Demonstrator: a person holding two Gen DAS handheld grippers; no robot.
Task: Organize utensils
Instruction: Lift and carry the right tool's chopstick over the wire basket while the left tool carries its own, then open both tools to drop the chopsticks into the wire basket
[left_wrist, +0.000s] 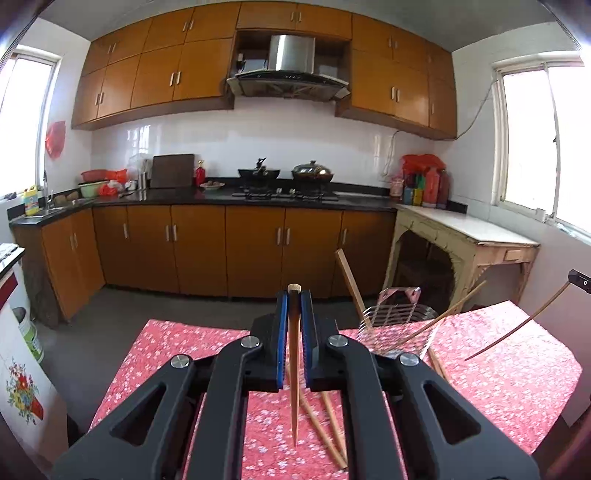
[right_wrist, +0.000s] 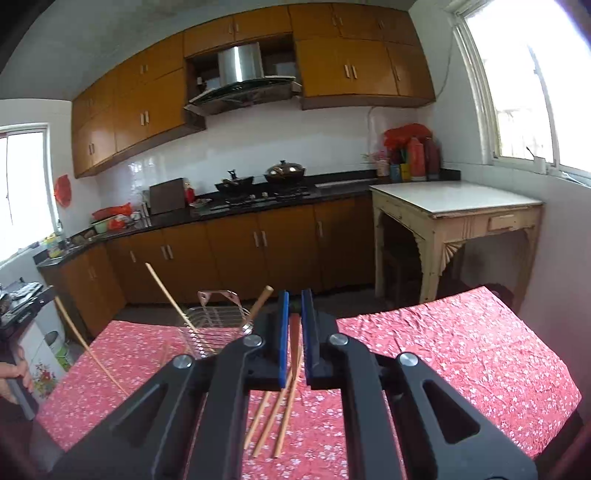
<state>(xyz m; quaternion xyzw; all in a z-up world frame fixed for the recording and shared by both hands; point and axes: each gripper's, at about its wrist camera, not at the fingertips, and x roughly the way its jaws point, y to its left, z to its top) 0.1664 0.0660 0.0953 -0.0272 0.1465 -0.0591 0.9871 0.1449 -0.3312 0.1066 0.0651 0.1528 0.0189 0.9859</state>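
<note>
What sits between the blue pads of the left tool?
A single wooden chopstick, clamped upright between the pads of the left tool, its tip hanging above the red cloth. The left wrist view shows it.

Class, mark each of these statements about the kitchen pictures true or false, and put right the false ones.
1. The left gripper is shut on a chopstick. True.
2. The right gripper is open and holds nothing. False: it is shut on a chopstick.
3. The wire rack already has chopsticks leaning in it. True.
4. The tablecloth is plain blue. False: it is red with small flowers.
5. No chopsticks lie on the cloth. False: loose chopsticks lie there.
</note>
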